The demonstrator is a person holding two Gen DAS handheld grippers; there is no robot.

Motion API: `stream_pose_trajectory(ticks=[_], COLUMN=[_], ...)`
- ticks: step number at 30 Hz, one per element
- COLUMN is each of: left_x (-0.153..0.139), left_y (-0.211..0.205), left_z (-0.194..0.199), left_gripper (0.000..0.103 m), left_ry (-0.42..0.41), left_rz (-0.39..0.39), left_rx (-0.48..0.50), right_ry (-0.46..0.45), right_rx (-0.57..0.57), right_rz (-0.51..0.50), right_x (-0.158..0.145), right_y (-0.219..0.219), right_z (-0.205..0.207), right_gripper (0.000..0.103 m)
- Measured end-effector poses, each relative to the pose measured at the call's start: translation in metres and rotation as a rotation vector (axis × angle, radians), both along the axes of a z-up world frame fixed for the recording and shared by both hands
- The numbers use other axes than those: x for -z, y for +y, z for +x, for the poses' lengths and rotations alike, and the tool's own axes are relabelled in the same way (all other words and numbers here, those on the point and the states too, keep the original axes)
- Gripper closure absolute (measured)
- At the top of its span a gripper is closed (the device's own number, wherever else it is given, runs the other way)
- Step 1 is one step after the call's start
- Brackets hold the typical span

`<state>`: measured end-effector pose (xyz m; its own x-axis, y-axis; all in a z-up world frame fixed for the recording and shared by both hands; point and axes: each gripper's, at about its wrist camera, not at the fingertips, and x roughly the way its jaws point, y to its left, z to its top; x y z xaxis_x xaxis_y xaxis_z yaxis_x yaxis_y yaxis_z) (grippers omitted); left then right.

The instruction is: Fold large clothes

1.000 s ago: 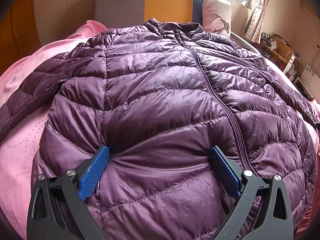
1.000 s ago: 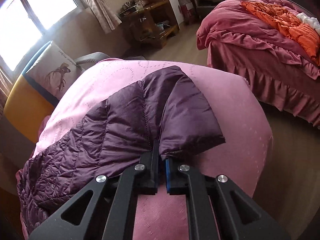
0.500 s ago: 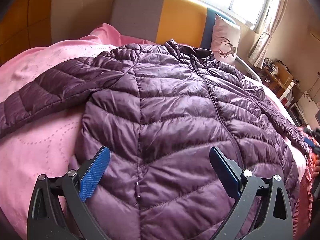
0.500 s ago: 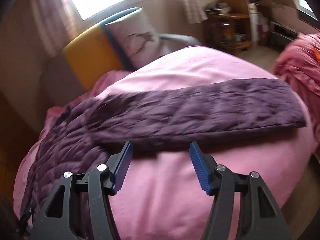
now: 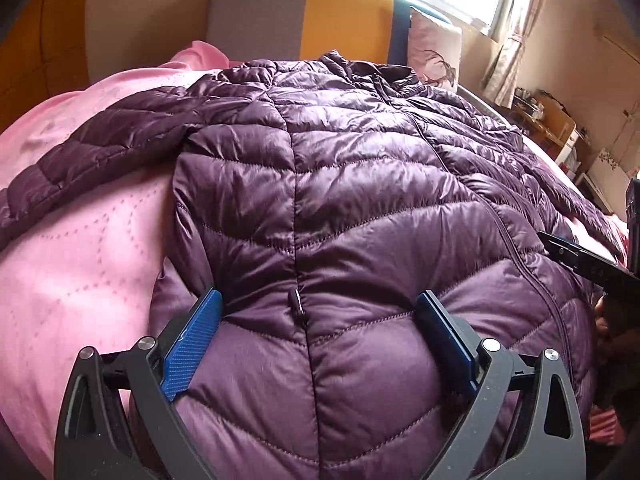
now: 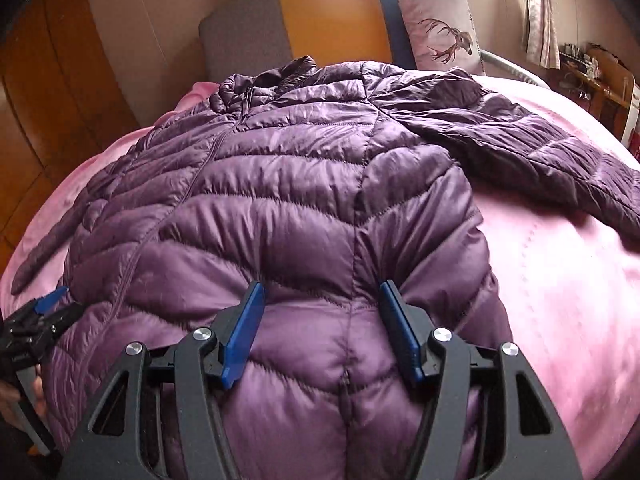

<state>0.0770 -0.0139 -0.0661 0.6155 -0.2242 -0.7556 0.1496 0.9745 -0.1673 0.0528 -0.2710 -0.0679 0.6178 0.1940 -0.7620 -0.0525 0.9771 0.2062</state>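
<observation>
A purple quilted down jacket [image 5: 340,184] lies front up on the pink bed, zipped, collar toward the headboard, both sleeves spread out to the sides. My left gripper [image 5: 320,308] is open, its blue pads pressed on the jacket's lower left part around a pocket zip pull [image 5: 298,304]. My right gripper [image 6: 320,300] is open over the jacket's [image 6: 280,208] lower right part, straddling a side seam. The right gripper's tip shows at the right edge of the left wrist view [image 5: 580,256]. The left gripper's tip shows at the left edge of the right wrist view [image 6: 40,316].
The pink bedspread [image 5: 72,272] [image 6: 568,280] surrounds the jacket. A grey, yellow and blue headboard [image 5: 304,24] and a deer-print pillow [image 6: 440,28] stand at the far end. A wooden desk [image 6: 600,80] is beyond the bed on the right.
My right gripper let go of the right sleeve, opened, and moved to the jacket's lower hem. My left gripper stayed open and shifted left along the hem.
</observation>
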Motion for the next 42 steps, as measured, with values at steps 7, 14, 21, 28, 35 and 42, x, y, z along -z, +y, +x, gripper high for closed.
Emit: stream_pose_trajectory(ticks=[7,14,21,28,35,42], left_x=[-0.006,-0.039,-0.043,-0.018,-0.006,-0.004], left_y=[0.004,0.014,0.001,-0.003,0.0,0.004], left_z=[-0.001,0.014,0.05,0.078,0.081,0.08], left_gripper=[0.008,0.008,0.008,0.008,0.004,0.004], left_ry=[0.005,-0.063,-0.078,-0.011,0.014,0.003], left_rz=[0.017,-0.02,-0.003,0.01,-0.028,-0.051], left_rx=[-0.008,-0.099,-0.089,-0.088,-0.082,-0.082], right_ry=[0.0,0.03,0.029,-0.063,-0.123,-0.111], right_rx=[0.0,0.127,0.597,0.843,0.98,0.986], right_rz=[-0.012,0.226,0.459,0.61,0.67,0.583], right_x=[-0.009,-0.026,-0.011,0.002,0.002,-0.011], right_y=[-0.002,-0.071,-0.215,-0.299,-0.346,-0.361], right_z=[-0.005,-0.017,-0.033,-0.023,0.007,0.026], right_gripper=[0.042,0.034,0.033,0.032,0.029,0.085])
